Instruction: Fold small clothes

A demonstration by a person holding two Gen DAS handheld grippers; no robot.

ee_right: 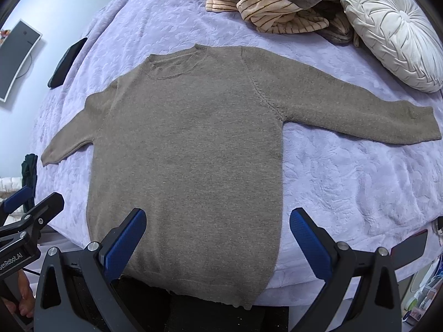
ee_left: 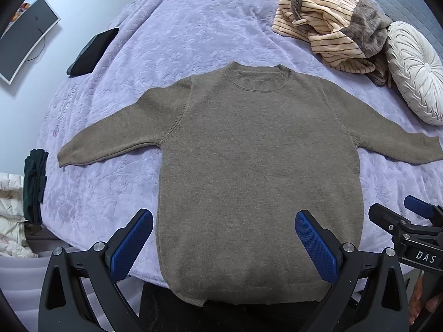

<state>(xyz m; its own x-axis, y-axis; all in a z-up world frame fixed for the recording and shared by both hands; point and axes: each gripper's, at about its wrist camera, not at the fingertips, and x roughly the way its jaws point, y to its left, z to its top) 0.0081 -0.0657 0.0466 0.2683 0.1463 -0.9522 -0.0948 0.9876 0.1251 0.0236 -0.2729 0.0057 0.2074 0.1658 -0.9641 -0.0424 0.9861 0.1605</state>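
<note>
I am looking down at a small brown knit sweater (ee_left: 249, 171) lying flat and face up on a bed covered with a lilac blanket (ee_left: 193, 27). Both sleeves are spreading out sideways from the sweater's body, the collar is pointing away from me, and the hem is hanging slightly past the bed's near edge.

I am holding the left gripper (ee_left: 224, 246) above the hem's left corner, with its blue pads spread wide and pinching nothing. I am holding the right gripper (ee_right: 217, 244) above the hem's right corner, likewise spread and empty.

Beyond the collar, toward the sweater's right sleeve, a striped garment (ee_left: 326, 22) is lying in a heap beside a round white cushion (ee_left: 415, 74). Beyond the left sleeve, a dark folded item (ee_left: 92, 52) is resting on the blanket.

My worries from here: the pads may be catching only the top knit layer, so the fold drags unevenly; they may be snagging the plush blanket too; the overhanging hem may be sliding off the bed; and the right sleeve, near the cushion, may be brushing against it.
</note>
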